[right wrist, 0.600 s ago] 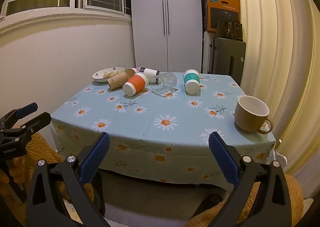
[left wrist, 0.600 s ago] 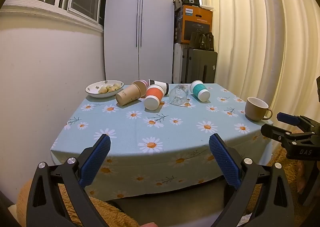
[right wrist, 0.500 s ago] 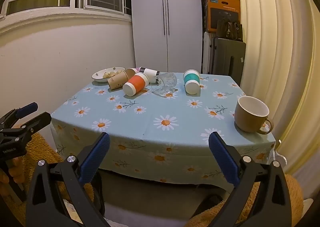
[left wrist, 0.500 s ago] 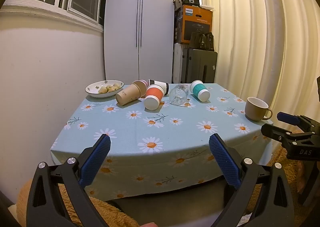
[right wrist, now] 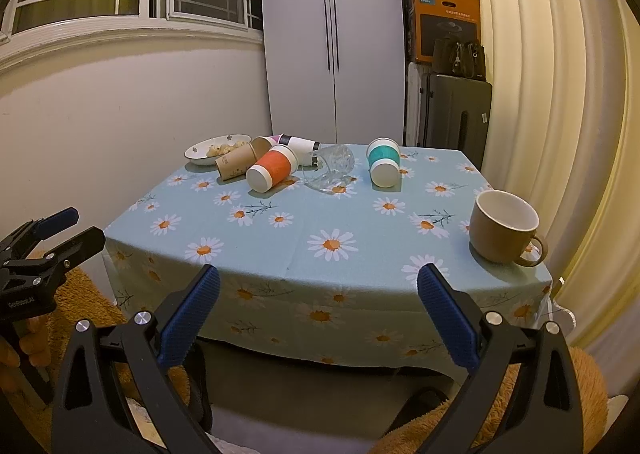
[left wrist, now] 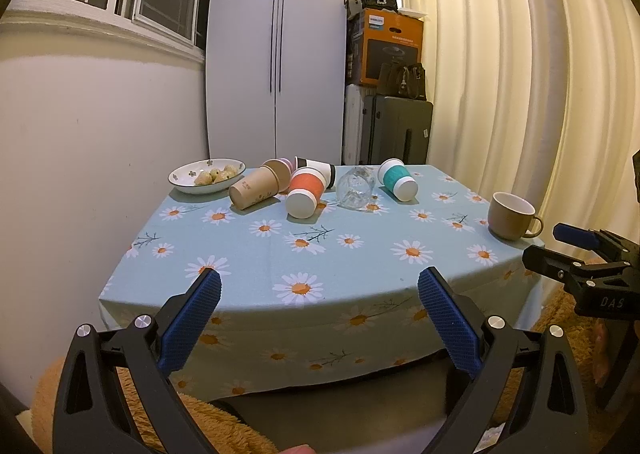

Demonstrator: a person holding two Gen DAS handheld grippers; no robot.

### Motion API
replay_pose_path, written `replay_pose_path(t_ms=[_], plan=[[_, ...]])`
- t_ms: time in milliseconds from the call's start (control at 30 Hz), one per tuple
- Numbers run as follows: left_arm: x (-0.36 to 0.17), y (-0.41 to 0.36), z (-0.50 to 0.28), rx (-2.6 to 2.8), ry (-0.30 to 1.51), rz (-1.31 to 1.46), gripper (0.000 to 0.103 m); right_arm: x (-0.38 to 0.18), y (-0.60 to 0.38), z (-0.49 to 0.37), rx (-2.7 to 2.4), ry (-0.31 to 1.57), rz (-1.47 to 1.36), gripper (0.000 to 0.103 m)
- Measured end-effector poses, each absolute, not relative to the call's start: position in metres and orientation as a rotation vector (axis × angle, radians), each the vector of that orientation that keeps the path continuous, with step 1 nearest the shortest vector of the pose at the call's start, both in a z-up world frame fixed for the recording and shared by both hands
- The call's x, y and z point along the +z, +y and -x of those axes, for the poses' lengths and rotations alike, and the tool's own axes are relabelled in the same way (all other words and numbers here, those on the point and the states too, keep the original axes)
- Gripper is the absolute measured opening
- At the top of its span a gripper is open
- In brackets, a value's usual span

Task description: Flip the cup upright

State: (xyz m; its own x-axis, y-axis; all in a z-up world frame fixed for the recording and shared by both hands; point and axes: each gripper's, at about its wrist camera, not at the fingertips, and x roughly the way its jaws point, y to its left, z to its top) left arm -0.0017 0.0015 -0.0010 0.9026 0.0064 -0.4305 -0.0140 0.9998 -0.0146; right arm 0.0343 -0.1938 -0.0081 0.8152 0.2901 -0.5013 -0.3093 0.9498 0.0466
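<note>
Several cups lie on their sides at the far end of the table [left wrist: 360, 274]: a brown paper cup [left wrist: 256, 188], an orange cup [left wrist: 307, 190], a white and black cup [left wrist: 318, 168], a clear glass [left wrist: 355, 187] and a teal cup [left wrist: 398, 179]. They also show in the right wrist view: orange cup [right wrist: 273, 168], glass [right wrist: 332, 168], teal cup [right wrist: 383, 162]. A brown mug [right wrist: 505, 227] stands upright near the right edge. My left gripper [left wrist: 319, 312] and my right gripper [right wrist: 318, 308] are open and empty, in front of the table's near edge.
A white bowl [left wrist: 206, 176] with food sits at the far left corner. A white wall is on the left, a wardrobe [left wrist: 276, 54] behind, suitcases and a box [left wrist: 392, 50] at the back right, curtains [left wrist: 520, 74] on the right. Fluffy rug below.
</note>
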Motion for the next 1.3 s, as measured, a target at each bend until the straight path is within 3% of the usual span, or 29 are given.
replay_pose_path(t_ms=[633,767,1300], plan=[[0.003,-0.005,0.008,-0.007,0.429,0.021,0.096,-0.007,-0.192,-0.030,0.304,0.514,0.109,0.098],[0.008,-0.008,0.013,-0.038,0.404,0.027,0.096,-0.008,-0.195,-0.034,0.319,0.582,0.037,0.098],[0.013,-0.002,0.012,-0.088,0.430,0.080,0.096,0.004,-0.187,-0.023,0.383,0.508,0.041,0.098]])
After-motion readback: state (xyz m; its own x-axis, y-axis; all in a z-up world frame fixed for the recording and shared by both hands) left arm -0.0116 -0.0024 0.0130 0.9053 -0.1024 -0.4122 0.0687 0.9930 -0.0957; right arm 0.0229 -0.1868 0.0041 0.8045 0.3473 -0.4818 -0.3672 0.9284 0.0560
